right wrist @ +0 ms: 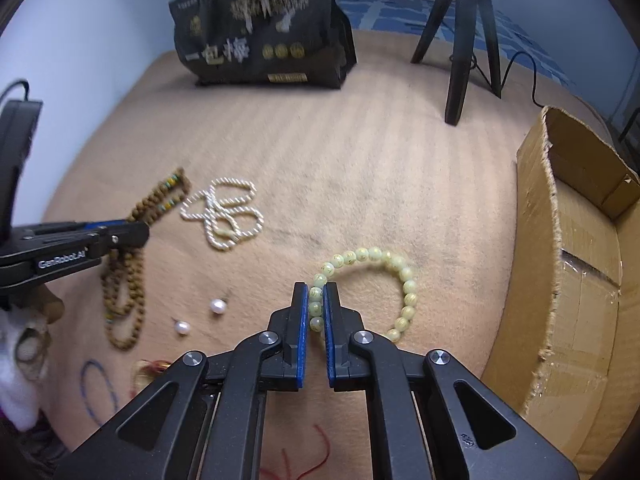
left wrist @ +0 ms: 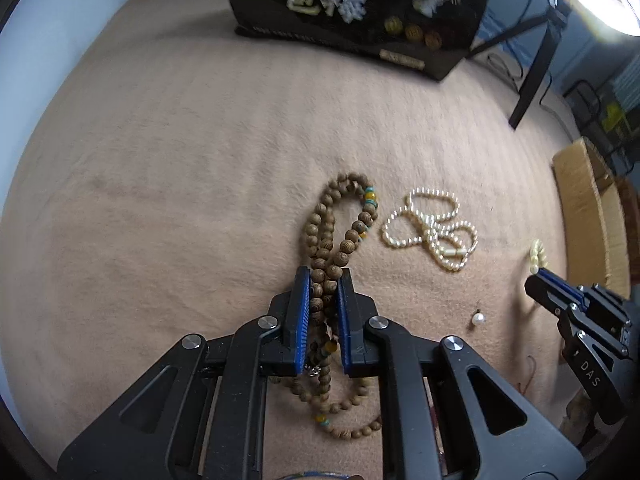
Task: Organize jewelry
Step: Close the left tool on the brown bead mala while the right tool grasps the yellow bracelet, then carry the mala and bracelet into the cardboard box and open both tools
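Observation:
My left gripper (left wrist: 324, 276) is shut on a long brown wooden bead necklace (left wrist: 340, 216), whose loops trail in front of and behind the jaws on the tan blanket. It also shows in the right wrist view (right wrist: 124, 280). My right gripper (right wrist: 316, 288) is shut on a pale yellow-green bead bracelet (right wrist: 400, 272) that lies on the blanket, curving to the right. A white pearl necklace (left wrist: 432, 228) (right wrist: 224, 216) lies coiled between the two. Two loose pearl earrings (right wrist: 218, 305) (right wrist: 182, 327) lie near the wooden beads.
An open cardboard box (right wrist: 568, 264) stands at the right. A black printed bag (right wrist: 264, 28) stands at the back, with a black tripod (right wrist: 460, 40) to its right. A blue cord loop (right wrist: 96, 388), red string (right wrist: 312, 456) and a gold item (right wrist: 148, 368) lie near me.

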`<state>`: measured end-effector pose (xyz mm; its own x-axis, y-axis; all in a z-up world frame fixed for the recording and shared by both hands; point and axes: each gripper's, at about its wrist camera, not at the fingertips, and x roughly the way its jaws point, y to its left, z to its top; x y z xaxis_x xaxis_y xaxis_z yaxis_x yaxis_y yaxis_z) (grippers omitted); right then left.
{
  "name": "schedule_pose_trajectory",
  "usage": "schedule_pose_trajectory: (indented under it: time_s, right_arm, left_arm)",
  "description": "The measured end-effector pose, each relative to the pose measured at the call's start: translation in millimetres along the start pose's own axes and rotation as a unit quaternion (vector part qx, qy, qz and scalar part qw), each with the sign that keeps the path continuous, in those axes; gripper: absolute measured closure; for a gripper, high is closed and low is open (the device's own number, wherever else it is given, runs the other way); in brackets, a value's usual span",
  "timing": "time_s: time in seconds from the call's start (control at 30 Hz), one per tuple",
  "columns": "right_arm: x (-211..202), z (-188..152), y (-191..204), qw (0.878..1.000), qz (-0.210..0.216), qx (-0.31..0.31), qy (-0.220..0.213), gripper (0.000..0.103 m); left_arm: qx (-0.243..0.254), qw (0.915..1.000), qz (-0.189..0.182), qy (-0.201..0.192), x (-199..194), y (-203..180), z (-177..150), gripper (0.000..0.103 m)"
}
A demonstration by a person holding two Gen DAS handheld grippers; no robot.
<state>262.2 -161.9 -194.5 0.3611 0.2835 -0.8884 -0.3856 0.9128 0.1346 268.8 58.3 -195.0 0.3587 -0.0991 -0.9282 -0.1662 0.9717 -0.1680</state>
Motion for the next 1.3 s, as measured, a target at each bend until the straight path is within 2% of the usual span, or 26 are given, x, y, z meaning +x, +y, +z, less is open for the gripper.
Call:
schedule_pose_trajectory:
  time_s: [0.27,0.5,0.63,0.87,1.03,1.3]
  right_arm:
    - [-33.4,4.8,11.2,0.999,0.031,0.005,-0.04,0.097]
    - [-67.2,7.1,20.0,0.997,0.036,0.001,-0.073,0.097]
    - [-88.2,4.3,20.5,0.995,0.038,-0.007,-0.089,0.097]
    - [-131.5,2.4,1.1,0.991,0.038,0.011,-0.126,0.097]
    - [-159.2,-6.3,-20.7,0.989,0.013,0.017,-0.147,0.097]
    - [-177.1,-20.1,-67.7,0.986,-0.014,0.06,-0.156,0.097]
  left_arm:
    - [-0.022,0.9984,-0.037,-0.038,-35.7,6.8,3.7,0.092]
    - [-0.017,0.999,-0.039,-0.017,-25.0,5.6,1.2,0.092]
    - [-0.005,0.9974,-0.059,-0.042,-48.5,-3.5,4.1,0.092]
    - [0.018,0.9897,-0.105,-0.095,-104.5,-22.7,5.8,0.092]
    - [0.019,0.983,-0.143,-0.114,-134.6,-38.7,6.4,0.092]
    - [0.06,0.9708,-0.189,-0.135,-173.3,-87.7,6.2,0.092]
